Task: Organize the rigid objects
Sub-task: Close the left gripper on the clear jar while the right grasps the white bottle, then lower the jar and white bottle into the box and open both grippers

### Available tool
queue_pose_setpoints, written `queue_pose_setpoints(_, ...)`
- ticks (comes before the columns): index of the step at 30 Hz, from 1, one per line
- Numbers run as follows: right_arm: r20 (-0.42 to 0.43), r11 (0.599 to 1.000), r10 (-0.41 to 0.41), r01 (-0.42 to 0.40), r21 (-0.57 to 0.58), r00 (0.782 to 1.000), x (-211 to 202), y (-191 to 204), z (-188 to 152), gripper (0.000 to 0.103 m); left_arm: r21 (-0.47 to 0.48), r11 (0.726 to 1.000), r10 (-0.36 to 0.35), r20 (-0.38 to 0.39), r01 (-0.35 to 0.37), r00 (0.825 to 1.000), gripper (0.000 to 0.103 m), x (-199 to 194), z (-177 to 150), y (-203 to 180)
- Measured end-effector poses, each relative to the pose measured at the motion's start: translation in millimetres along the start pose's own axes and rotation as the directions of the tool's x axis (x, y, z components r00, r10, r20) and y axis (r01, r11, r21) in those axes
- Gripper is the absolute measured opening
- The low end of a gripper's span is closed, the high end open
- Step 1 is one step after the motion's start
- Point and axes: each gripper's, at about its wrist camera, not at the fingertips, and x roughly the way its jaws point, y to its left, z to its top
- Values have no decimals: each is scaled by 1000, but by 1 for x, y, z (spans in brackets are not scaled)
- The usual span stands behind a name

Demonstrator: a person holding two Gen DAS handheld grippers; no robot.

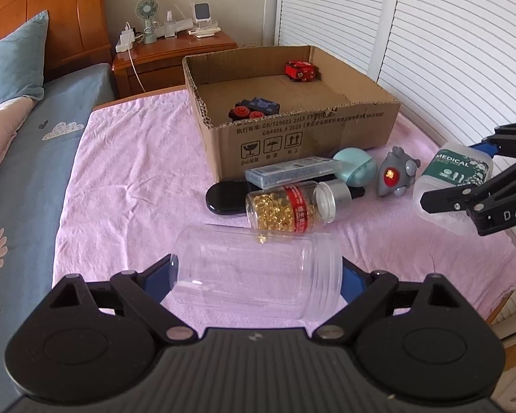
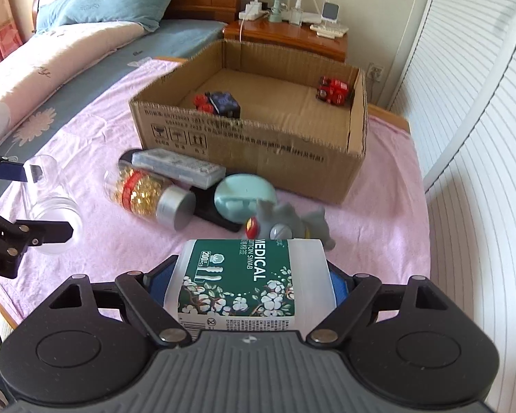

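Note:
My left gripper point(image 1: 258, 272) is shut on an empty clear plastic jar point(image 1: 258, 272) lying sideways between its fingers; the jar also shows in the right wrist view point(image 2: 51, 206). My right gripper point(image 2: 251, 282) is shut on a white cotton swab box point(image 2: 247, 282) with a green "MEDICAL" label, also seen in the left wrist view point(image 1: 454, 182). An open cardboard box point(image 1: 292, 127) stands on the pink cloth and holds a red toy point(image 1: 301, 70) and a dark blue and red toy point(image 1: 254, 108).
In front of the box lie a jar of gold capsules point(image 1: 285, 210), a clear flat case point(image 1: 292, 172), a teal round case point(image 1: 357, 170), a black flat object point(image 1: 223, 198) and a grey toy figure point(image 1: 395, 175). Bed at left, nightstand behind, shutters at right.

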Motion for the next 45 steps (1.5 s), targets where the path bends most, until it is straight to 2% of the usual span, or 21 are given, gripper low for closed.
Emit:
queue_pose_setpoints(8,97,1000,1,1,-19,995,-12,-12,44,87,-16,1000,-24,16,25,1000,93,-3,40,14)
queue_pose_setpoints(14,144,1000,15,-13,-15,989,-4,-29,83,87,36,999,-22,82,19,996,93,0,95,17)
queue_pose_setpoints(18,160,1000,10,-9,-5,987,10,-41,107,87,69,998,-6,115,-2,993,93,22,138,14)
queue_pose_setpoints(21,158,1000,16,-18,17,987,22,-54,122,87,71,997,-6,104,-1,995,93,48,168,13)
queue_pose_setpoints(28,135,999,5,-12,49,991,50,-74,139,87,65,997,27,96,-33,995,93,108,211,8)
queue_pose_setpoints(32,120,998,-4,-3,57,993,62,-80,145,87,27,997,71,109,-74,991,93,130,219,13)
queue_pose_setpoints(35,112,998,-6,-2,66,994,68,-83,149,87,16,999,44,102,-46,994,94,129,217,19)
queue_pose_setpoints(39,101,998,-11,4,64,995,75,-83,154,87,4,999,53,82,-54,995,94,116,207,27)
queue_pose_setpoints(45,87,998,-16,11,61,996,82,-78,166,87,-13,1000,18,38,-17,999,95,80,180,40)
